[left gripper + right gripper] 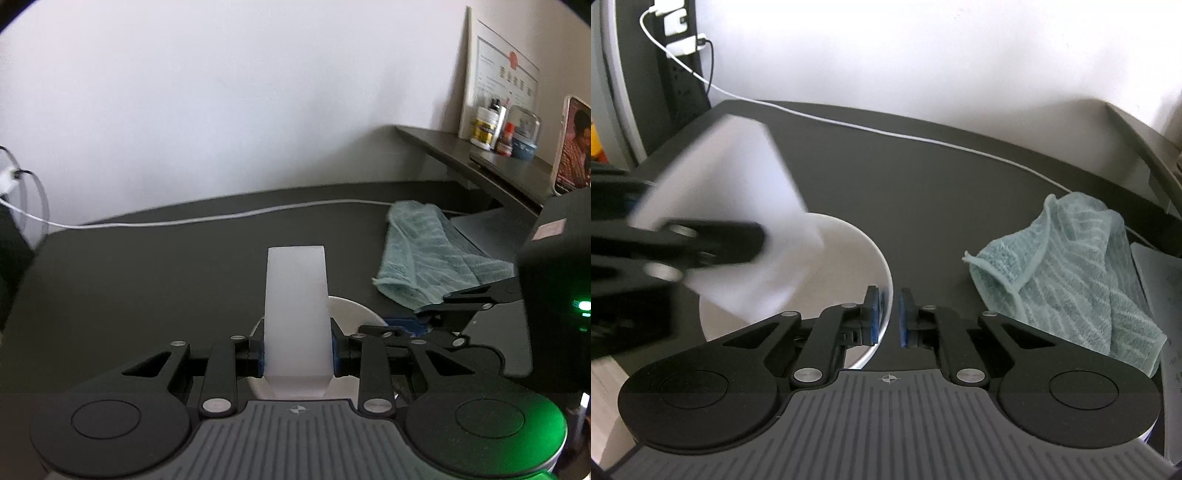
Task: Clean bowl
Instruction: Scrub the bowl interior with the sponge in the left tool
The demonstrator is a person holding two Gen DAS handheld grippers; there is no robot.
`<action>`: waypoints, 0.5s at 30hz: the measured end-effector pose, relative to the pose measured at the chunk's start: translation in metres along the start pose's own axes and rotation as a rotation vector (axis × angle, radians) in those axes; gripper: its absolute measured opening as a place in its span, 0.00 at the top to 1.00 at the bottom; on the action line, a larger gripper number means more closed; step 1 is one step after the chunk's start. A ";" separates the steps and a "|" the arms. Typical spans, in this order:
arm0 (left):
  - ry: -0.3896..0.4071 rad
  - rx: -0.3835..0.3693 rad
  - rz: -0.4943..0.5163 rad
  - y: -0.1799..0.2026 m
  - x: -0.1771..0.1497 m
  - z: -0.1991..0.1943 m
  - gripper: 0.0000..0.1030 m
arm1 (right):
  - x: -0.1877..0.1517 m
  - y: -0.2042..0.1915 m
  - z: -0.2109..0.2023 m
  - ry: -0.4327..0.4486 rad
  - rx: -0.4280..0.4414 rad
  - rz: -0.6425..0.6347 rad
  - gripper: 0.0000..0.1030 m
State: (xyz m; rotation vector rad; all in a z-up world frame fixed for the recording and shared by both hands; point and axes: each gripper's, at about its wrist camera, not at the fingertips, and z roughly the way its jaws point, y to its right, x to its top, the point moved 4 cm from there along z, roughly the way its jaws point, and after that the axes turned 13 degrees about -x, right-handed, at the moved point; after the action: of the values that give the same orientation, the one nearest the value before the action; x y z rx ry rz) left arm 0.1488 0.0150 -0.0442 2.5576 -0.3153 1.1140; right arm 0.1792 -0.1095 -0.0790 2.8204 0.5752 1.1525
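Observation:
A white bowl (849, 254) sits on the dark table (923, 177). My right gripper (890, 314) has its blue pads on either side of the bowl's right rim and is shut on it. My left gripper (297, 354) is shut on a white sponge block (297, 306), which stands upright between its fingers. In the right wrist view the sponge (738, 199) hangs, blurred, over the left half of the bowl. In the left wrist view only an arc of the bowl (351, 310) shows behind the sponge, with the right gripper (402, 328) at its rim.
A crumpled teal towel (1067, 269) lies on the table right of the bowl. A white cable (923, 138) runs across the back of the table. A raised shelf (461, 147) at the right holds small bottles (484, 129) and a framed sheet.

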 end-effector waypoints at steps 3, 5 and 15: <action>0.001 -0.016 -0.001 -0.004 -0.001 0.012 0.71 | -0.001 -0.001 0.004 0.000 0.001 -0.013 0.88; 0.005 -0.008 0.000 -0.004 -0.001 0.012 0.70 | 0.000 0.000 0.005 -0.004 -0.002 -0.010 0.88; 0.070 0.043 -0.020 -0.009 0.000 -0.039 0.71 | 0.005 -0.007 0.002 0.021 -0.039 -0.037 0.91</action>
State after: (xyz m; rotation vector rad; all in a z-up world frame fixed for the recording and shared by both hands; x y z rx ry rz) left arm 0.1256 0.0381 -0.0210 2.5456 -0.2510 1.2124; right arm 0.1817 -0.1012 -0.0787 2.7566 0.5963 1.1748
